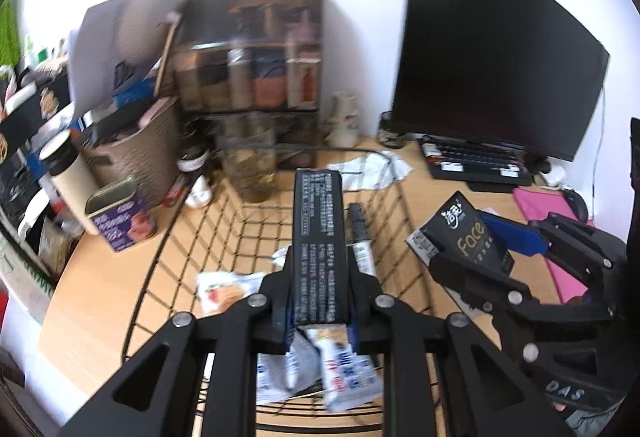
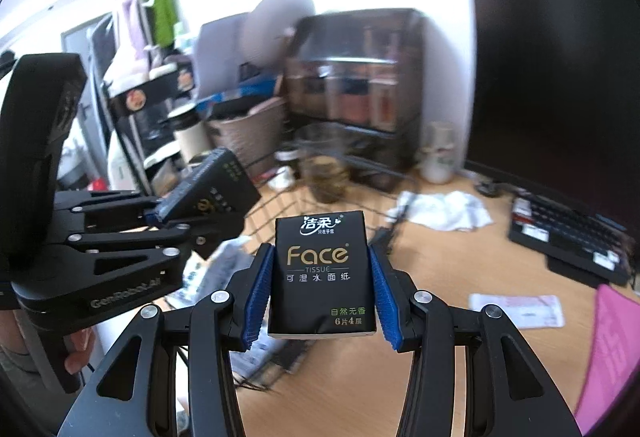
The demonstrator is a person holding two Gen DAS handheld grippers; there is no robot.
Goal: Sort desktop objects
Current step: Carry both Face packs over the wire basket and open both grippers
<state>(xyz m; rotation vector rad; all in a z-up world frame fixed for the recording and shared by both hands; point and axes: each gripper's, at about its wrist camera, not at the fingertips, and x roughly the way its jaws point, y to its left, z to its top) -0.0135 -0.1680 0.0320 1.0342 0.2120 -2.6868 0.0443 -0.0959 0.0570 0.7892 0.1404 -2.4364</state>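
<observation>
Left tongs: the left tongs are clenching a black tissue pack edge-on, in the lower middle of the left wrist view, and holding it above the wire basket.
Right tongs: the right tongs are gripping a second black pack, the Face tissue pack, between blue pads; it is sitting upright in the centre of the right wrist view, label facing the camera.
Cross view: in the left wrist view the Face pack is showing at the right of the frame, just beyond the basket's right rim.
Wire basket: it is standing on the wooden table and holding white-and-blue packets, which are lying at the bottom of the frame under the left tongs.
Table: a purple tin is standing at mid left, a glass jar just behind the basket.
Background: a dark monitor is filling the upper right, with a keyboard lying below it.
Sharpness: the far clutter is blurring.
</observation>
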